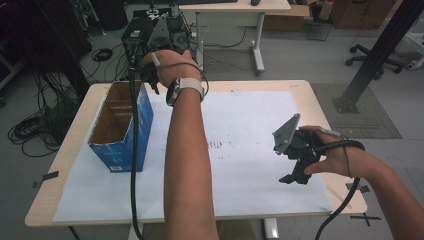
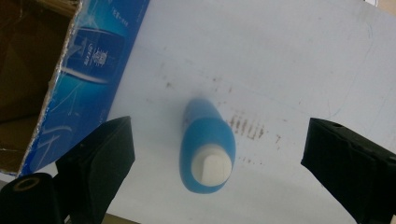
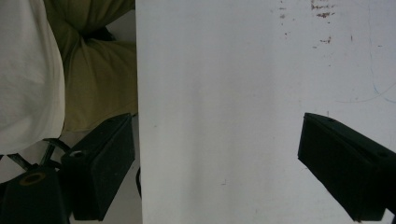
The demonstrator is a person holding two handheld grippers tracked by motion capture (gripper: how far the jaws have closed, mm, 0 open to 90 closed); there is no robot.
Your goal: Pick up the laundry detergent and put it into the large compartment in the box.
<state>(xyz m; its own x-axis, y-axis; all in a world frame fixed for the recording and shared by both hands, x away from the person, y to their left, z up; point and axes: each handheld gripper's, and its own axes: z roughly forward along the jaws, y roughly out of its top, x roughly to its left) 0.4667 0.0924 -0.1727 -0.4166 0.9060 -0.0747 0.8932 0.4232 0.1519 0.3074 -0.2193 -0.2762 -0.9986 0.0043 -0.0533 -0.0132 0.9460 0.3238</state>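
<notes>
One blue bottle is standing uncollected on the white sheet beside my open cardboard box, while my left gripper is hovering wide above it and my right gripper is idling wide, empty.

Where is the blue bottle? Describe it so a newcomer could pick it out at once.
Start at the white sheet covering the table, then find the open blue carton at its edge. Beside the carton, apart from it, the blue bottle stands upright on the sheet, seen from above between the open jaws of the left hand-held gripper. Its white cap and rounded body set it apart from the boxy carton.
</notes>
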